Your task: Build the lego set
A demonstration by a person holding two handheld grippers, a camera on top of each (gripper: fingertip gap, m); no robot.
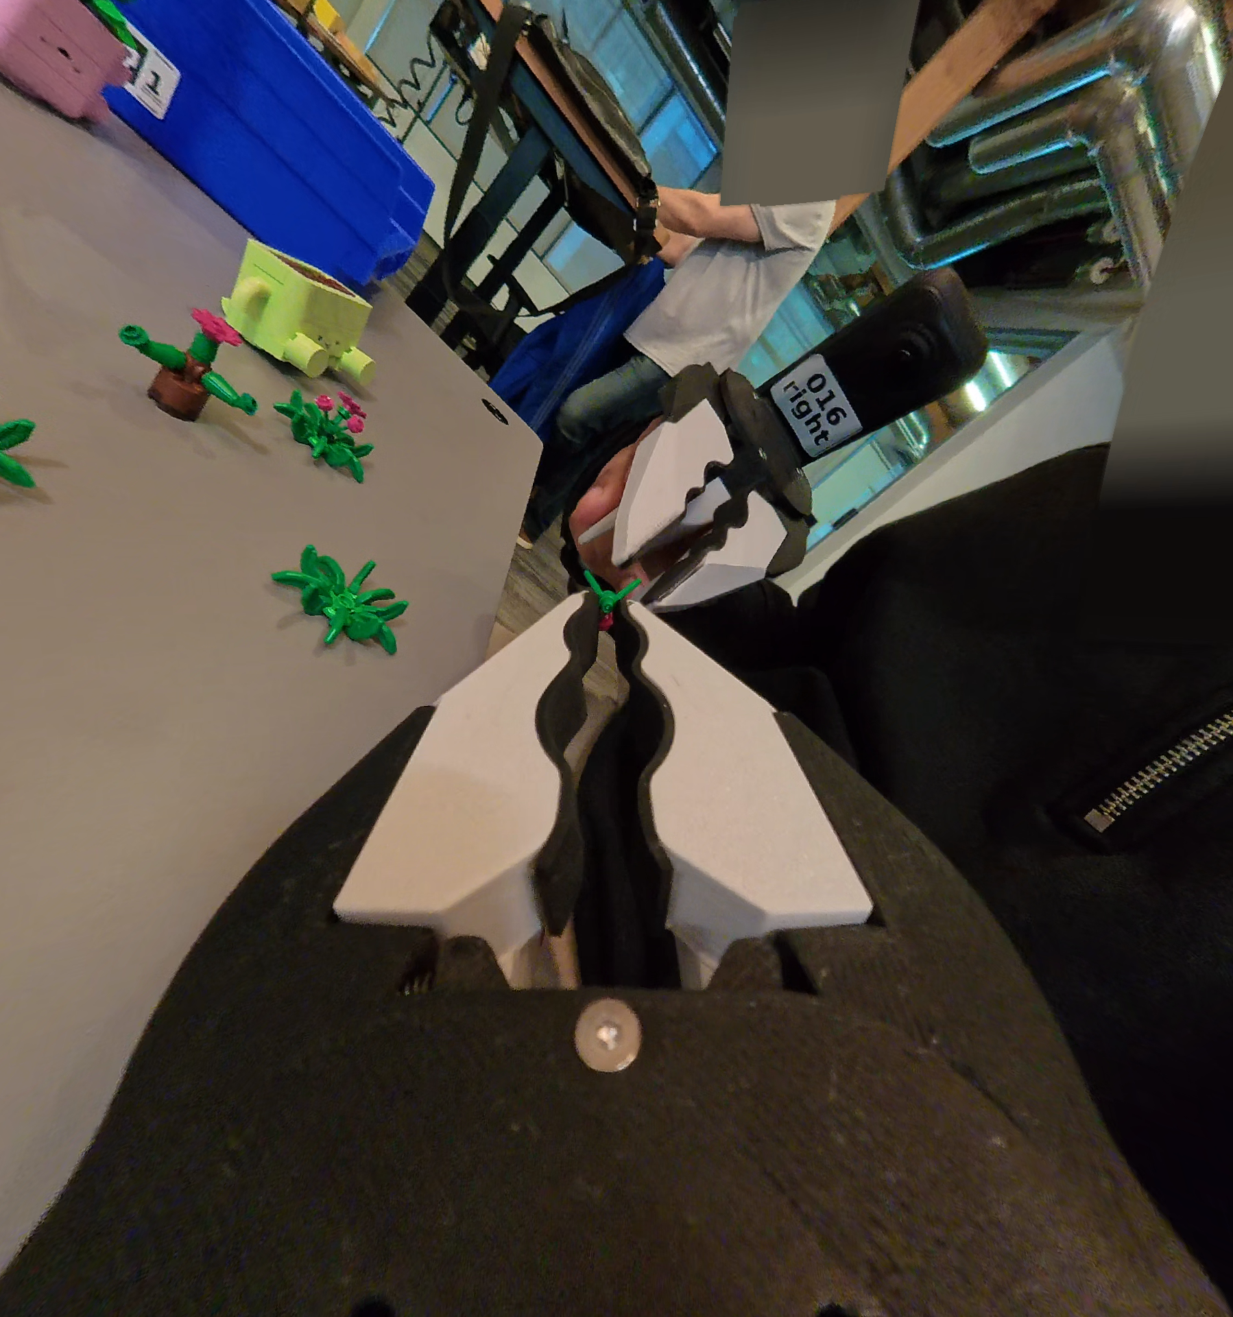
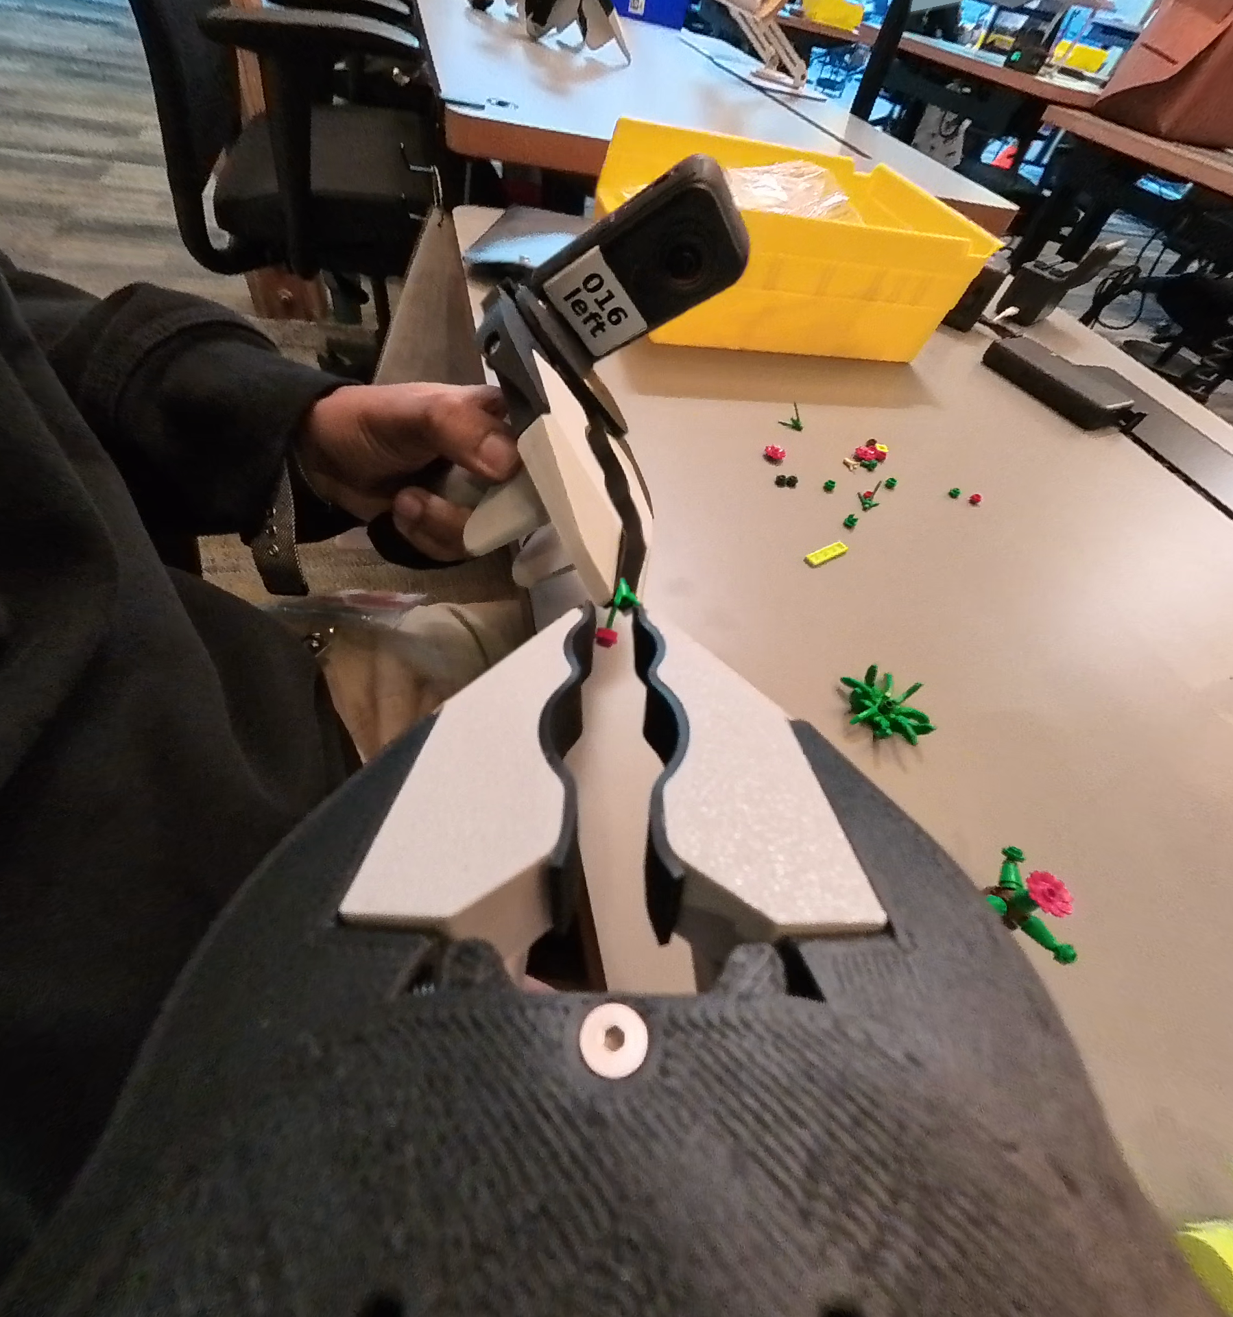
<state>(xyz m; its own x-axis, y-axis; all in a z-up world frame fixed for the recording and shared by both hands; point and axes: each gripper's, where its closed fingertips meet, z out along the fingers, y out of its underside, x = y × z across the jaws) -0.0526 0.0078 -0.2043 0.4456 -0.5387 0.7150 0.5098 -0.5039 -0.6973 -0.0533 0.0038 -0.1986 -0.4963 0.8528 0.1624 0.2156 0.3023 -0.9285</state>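
A tiny green stem piece (image 1: 608,597) with a small red bud at one end is held in the air just off the near edge of the table (image 1: 172,713), between the two tools. The left tool (image 1: 605,606) is pressed nearly together, pinching the stem at its fingertips. The right tool (image 2: 610,618) stands slightly spread, its tips flanking the red bud; whether they grip it cannot be told.

The build looks partly done. A brown-potted plant (image 1: 190,370) with a pink flower, a flowered green cluster (image 1: 329,427) and a leafy green cluster (image 1: 343,598) stand assembled in the table's middle, and a lime-green block pot (image 1: 293,313) sits near its far edge. Loose small bits (image 2: 863,477) and a yellow flat plate (image 2: 826,554) lie unsorted towards the yellow bin (image 2: 813,271), so much remains.

The pieces are glossy hard plastic with thin pointed leaves; the tools' fingers are matte pale wedges lined with wavy black rubber.
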